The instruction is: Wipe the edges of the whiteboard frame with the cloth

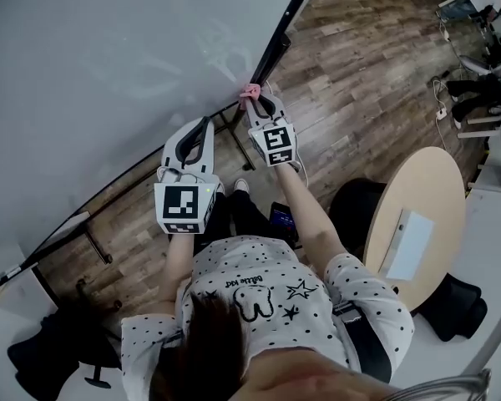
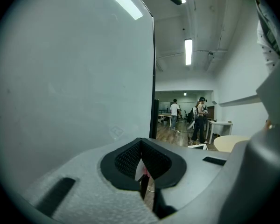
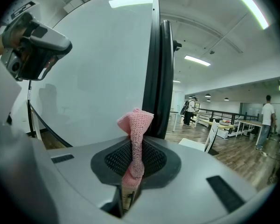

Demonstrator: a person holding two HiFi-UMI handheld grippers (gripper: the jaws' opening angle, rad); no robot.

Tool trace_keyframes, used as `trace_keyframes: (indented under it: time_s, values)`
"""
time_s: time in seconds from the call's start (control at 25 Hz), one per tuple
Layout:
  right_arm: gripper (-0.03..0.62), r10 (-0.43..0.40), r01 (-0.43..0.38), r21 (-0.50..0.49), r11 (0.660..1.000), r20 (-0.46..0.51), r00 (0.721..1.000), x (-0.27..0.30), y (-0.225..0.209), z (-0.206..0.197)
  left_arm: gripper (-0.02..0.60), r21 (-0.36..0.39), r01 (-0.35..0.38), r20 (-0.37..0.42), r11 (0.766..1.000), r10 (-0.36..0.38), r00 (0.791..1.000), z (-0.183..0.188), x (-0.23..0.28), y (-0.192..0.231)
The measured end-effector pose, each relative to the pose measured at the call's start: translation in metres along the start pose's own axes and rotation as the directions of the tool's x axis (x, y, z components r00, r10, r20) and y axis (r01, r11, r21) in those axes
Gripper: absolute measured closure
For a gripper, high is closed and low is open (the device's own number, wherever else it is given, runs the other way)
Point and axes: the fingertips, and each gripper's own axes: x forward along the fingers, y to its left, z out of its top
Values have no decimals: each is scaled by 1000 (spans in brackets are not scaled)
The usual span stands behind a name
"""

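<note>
The whiteboard [image 1: 108, 57] fills the upper left of the head view, and its black frame [image 1: 277, 47] runs diagonally down its right side. My right gripper [image 1: 260, 104] is shut on a pink knitted cloth [image 1: 250, 93], which touches the frame near the board's lower corner. In the right gripper view the cloth [image 3: 136, 125] stands up between the jaws of the right gripper [image 3: 133, 164], right in front of the frame [image 3: 159, 78]. My left gripper [image 1: 202, 129] hovers just to the left, by the bottom edge, and looks shut and empty. The left gripper [image 2: 142, 169] faces the board's edge [image 2: 153, 78].
A round wooden table [image 1: 438, 182] with a white box [image 1: 407, 245] is at the right, and a dark chair [image 1: 359, 207] is beside it. The board's stand legs [image 1: 96, 245] rest on the wooden floor. Cables [image 1: 441, 98] lie far right. People [image 2: 198, 118] stand in the distance.
</note>
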Motion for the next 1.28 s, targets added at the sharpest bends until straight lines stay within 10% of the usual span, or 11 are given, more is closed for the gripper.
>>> trace_keyframes:
  time_s: [1.28]
  values:
    - [562, 0, 2, 13, 1000, -169, 986, 5, -1, -62, 566, 5, 1, -19, 1000, -1, 1000, -5, 1, -8]
